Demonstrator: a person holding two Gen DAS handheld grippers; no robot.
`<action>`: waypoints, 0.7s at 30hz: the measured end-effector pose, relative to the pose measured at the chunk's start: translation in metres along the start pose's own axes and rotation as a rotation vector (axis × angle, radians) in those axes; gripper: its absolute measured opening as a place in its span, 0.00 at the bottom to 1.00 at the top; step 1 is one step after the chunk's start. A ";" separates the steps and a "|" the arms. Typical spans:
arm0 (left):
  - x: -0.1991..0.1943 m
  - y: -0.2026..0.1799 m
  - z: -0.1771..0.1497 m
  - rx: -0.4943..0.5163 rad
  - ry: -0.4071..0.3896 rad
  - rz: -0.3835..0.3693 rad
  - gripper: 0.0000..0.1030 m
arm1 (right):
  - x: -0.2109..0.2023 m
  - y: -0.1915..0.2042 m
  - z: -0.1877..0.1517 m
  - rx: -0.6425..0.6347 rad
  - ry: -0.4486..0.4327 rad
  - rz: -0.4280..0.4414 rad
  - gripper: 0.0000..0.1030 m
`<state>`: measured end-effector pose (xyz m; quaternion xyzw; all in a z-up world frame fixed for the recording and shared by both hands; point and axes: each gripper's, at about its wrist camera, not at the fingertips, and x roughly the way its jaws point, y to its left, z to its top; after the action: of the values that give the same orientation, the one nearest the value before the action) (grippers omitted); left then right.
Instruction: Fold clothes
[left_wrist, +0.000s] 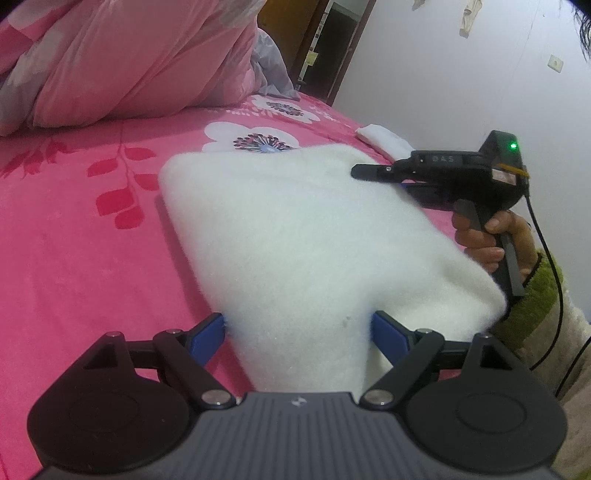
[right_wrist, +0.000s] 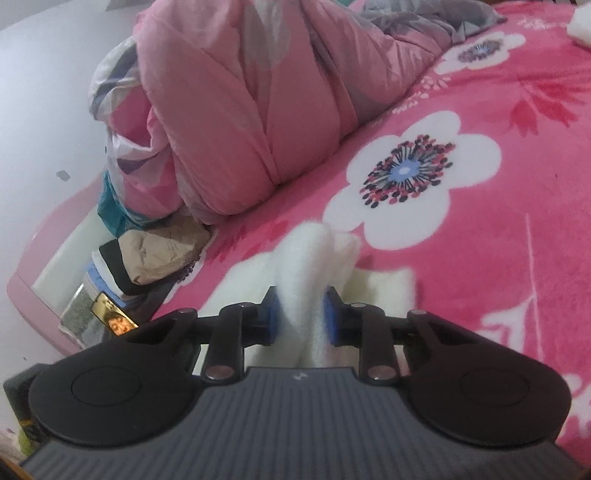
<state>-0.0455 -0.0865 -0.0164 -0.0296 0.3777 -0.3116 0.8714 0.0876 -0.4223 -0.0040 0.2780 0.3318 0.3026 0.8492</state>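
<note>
A white fluffy garment (left_wrist: 295, 229) lies partly folded on the pink flowered bed cover (left_wrist: 92, 240). Its near end narrows between the blue pads of my left gripper (left_wrist: 299, 325), which is shut on the thick bunch. My right gripper (left_wrist: 369, 171) reaches in from the right over the garment's far right part, with a hand (left_wrist: 491, 240) on its handle. In the right wrist view, my right gripper (right_wrist: 300, 317) is shut on a raised fold of the garment (right_wrist: 317, 251), and the rest lies flat beneath on the bed cover (right_wrist: 498, 240).
A bulky pink duvet (left_wrist: 129, 62) (right_wrist: 240, 110) is heaped along the far side of the bed. A small white folded item (left_wrist: 384, 138) sits near the bed's far right edge. A stack of clothes (right_wrist: 155, 254) and a phone (right_wrist: 114, 317) lie beside the bed. A doorway (left_wrist: 332, 44) is behind.
</note>
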 end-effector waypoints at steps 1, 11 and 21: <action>0.000 -0.001 0.000 0.004 0.001 0.002 0.84 | 0.000 -0.001 0.001 0.005 -0.003 0.010 0.21; 0.001 0.002 -0.001 -0.007 -0.001 -0.006 0.85 | -0.059 -0.023 -0.020 0.204 -0.091 -0.011 0.48; 0.000 0.005 -0.005 -0.021 -0.022 -0.024 0.85 | -0.098 0.005 -0.094 0.284 0.035 -0.040 0.56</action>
<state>-0.0458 -0.0817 -0.0216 -0.0468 0.3709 -0.3175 0.8715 -0.0413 -0.4617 -0.0209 0.3834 0.3916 0.2407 0.8011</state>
